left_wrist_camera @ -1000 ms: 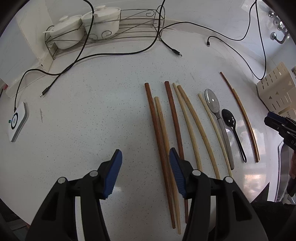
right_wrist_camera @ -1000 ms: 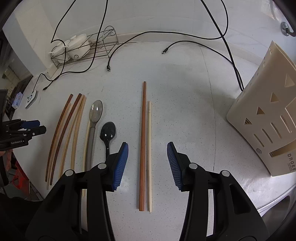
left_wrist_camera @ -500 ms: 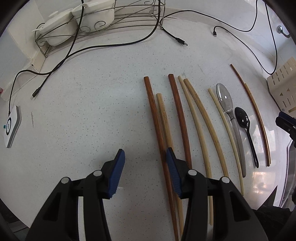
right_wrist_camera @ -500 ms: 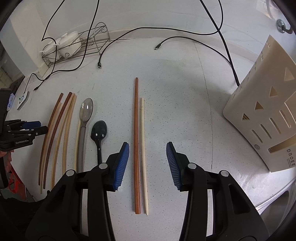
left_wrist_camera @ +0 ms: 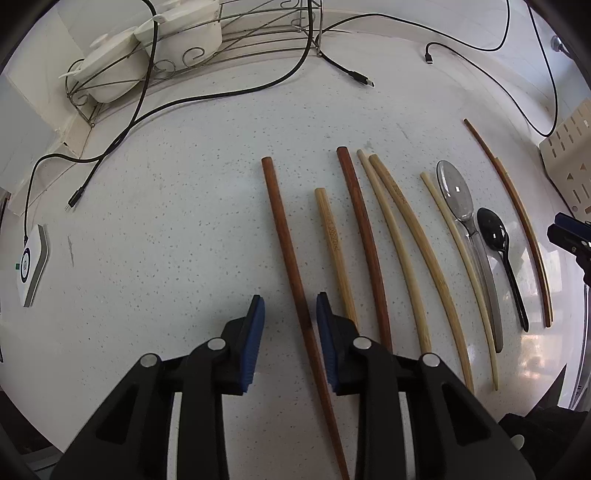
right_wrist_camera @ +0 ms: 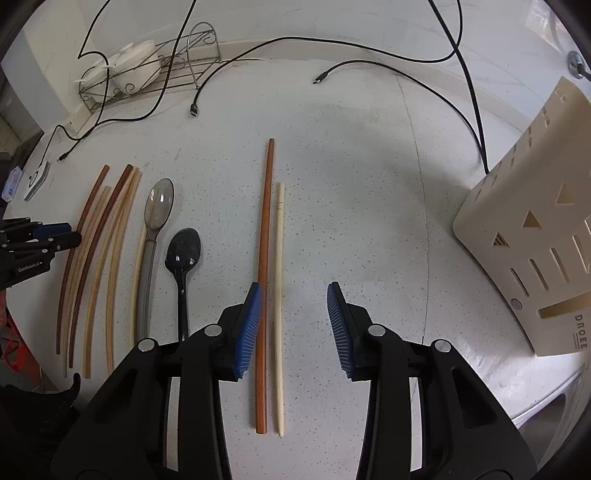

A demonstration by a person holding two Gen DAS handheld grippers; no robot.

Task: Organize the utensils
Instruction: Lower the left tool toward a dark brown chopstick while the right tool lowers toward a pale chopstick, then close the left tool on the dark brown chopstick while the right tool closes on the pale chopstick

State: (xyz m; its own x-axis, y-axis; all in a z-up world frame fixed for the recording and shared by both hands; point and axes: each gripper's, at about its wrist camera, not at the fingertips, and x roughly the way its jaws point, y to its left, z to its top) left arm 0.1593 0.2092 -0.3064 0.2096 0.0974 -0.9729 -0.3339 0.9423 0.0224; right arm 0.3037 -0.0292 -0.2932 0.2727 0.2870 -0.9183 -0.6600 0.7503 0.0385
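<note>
In the left wrist view, my left gripper [left_wrist_camera: 290, 332] hangs low over the white counter with its jaws closing. A dark brown chopstick [left_wrist_camera: 284, 236] runs between the blue pads, close to the right pad and not pinched. Several more chopsticks, a clear spoon [left_wrist_camera: 456, 195] and a black spoon [left_wrist_camera: 493, 230] lie in a row to the right. In the right wrist view, my right gripper [right_wrist_camera: 295, 325] also has its jaws closing. They straddle a brown chopstick [right_wrist_camera: 264, 229] and a cream chopstick [right_wrist_camera: 279, 258]; the brown one lies beside the left pad, ungripped.
A beige slotted utensil holder [right_wrist_camera: 535, 240] stands at the right edge of the counter. A wire rack [left_wrist_camera: 229, 33] with white lidded bowls [left_wrist_camera: 110, 74] sits at the back left. Black cables [left_wrist_camera: 221, 96] trail across the far counter. A small white device [left_wrist_camera: 31, 266] lies far left.
My left gripper shifted right and sank; the dark brown chopstick, earlier outside its right pad, now lies between narrower jaws. The right jaws narrowed, and the chopstick pair now sits nearer the left pad.
</note>
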